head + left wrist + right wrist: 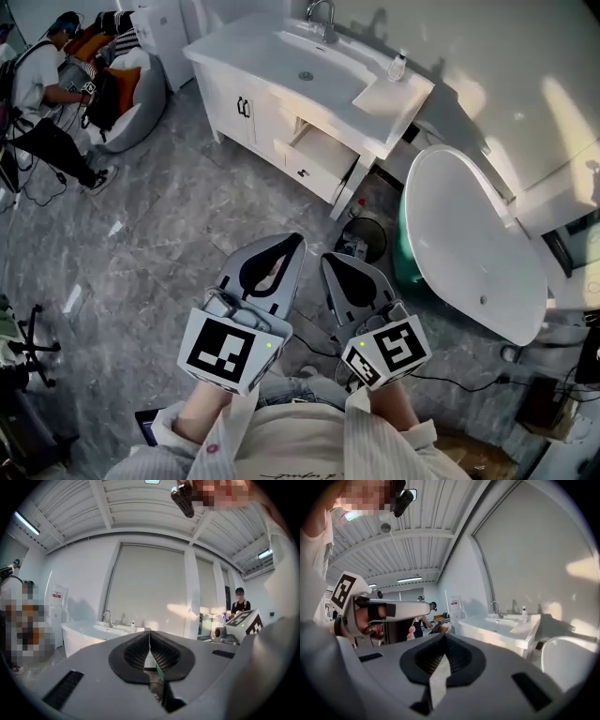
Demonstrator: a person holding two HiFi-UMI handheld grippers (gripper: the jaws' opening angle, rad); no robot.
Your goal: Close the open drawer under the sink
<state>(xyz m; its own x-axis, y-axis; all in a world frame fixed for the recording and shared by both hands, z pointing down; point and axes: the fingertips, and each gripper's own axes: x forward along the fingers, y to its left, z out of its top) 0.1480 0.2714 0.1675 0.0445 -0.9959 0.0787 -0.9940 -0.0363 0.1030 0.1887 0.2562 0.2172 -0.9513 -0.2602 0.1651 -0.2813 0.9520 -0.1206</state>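
Vanity [225,89] white, its door handles [244,108] black; drawer [319,161] white inside and out; faucet [323,17] silver; floor [169,225] grey, marbled with paler veins; bathtub [469,234] white, green along its outer side; left gripper [292,242] and right gripper [328,259] pale grey with black ribbed pads; marker cubes [223,351] black squares on white, each with a small green light; beanbag [141,117] grey, cushion [122,80] orange; sleeves [384,441] cream.

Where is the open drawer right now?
In the head view, upper centre: the drawer juts out of the vanity, below the counter, between the cabinet doors and the white tub.
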